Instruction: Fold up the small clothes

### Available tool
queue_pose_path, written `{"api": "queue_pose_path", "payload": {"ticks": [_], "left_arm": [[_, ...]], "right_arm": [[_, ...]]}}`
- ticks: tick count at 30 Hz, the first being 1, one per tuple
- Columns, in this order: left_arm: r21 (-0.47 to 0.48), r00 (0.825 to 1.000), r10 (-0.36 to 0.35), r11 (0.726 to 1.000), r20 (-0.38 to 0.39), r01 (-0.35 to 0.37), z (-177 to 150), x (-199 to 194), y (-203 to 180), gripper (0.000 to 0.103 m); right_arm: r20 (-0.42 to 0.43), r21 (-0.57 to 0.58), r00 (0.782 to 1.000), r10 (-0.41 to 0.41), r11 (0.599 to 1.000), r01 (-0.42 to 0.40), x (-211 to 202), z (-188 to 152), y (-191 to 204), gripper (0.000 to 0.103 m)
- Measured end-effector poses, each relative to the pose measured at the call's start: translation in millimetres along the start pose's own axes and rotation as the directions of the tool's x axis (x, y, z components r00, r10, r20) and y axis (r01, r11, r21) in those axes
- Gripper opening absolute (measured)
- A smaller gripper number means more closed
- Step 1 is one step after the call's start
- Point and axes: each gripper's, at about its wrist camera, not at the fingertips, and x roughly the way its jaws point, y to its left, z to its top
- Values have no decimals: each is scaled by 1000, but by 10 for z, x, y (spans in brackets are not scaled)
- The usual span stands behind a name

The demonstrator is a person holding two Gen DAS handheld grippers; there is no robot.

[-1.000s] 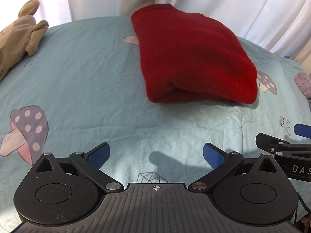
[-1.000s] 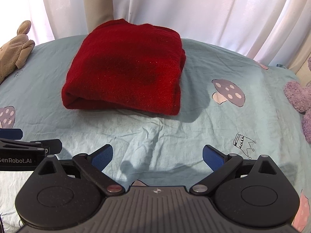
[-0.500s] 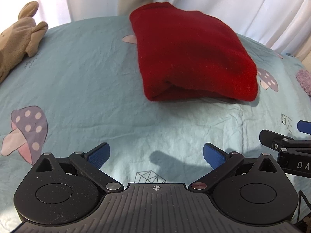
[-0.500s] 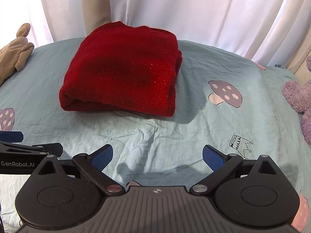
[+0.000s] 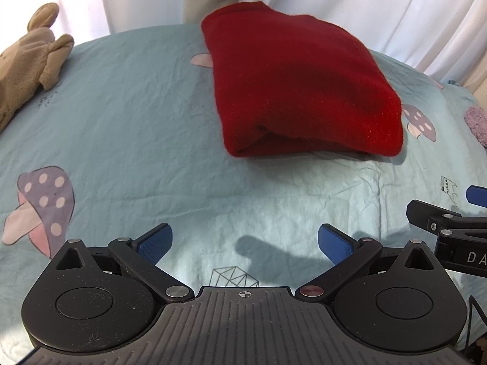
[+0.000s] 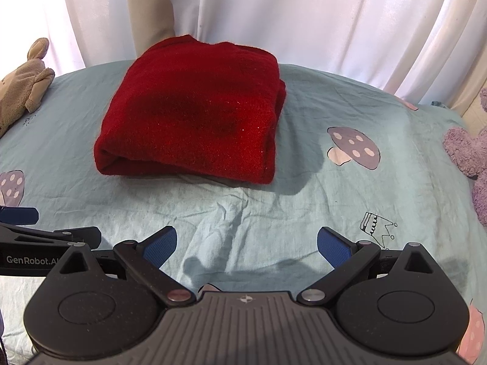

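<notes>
Garment (image 5: 301,82) first: red, thick and fuzzy, it lies as a squared bundle on the bed (image 5: 127,115), toward the far edge by the curtain (image 6: 304,15), rolled fold facing the tools and layered edges on its right side. Folding looks finished, since no sleeve or hem strays out; at most a light press to flatten the puffy top seems left, or a reach for another piece, though none is in view. Left tool (image 5: 243,240) and right tool (image 6: 246,241) both hover wide and hold nothing, side by side, well short of the bundle. Beige toy (image 5: 27,57) sits at the bed's left, purple toy (image 6: 465,158) at its right.
</notes>
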Motion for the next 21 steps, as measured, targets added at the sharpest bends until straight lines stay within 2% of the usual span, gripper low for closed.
{"api": "queue_pose_path", "payload": {"ticks": [21], "left_arm": [[15,1000,14,1000,7,-14,29,-6,-31,103]], "right_arm": [[9,-5,1000,0,1000,0,-7,16,6,99]]}}
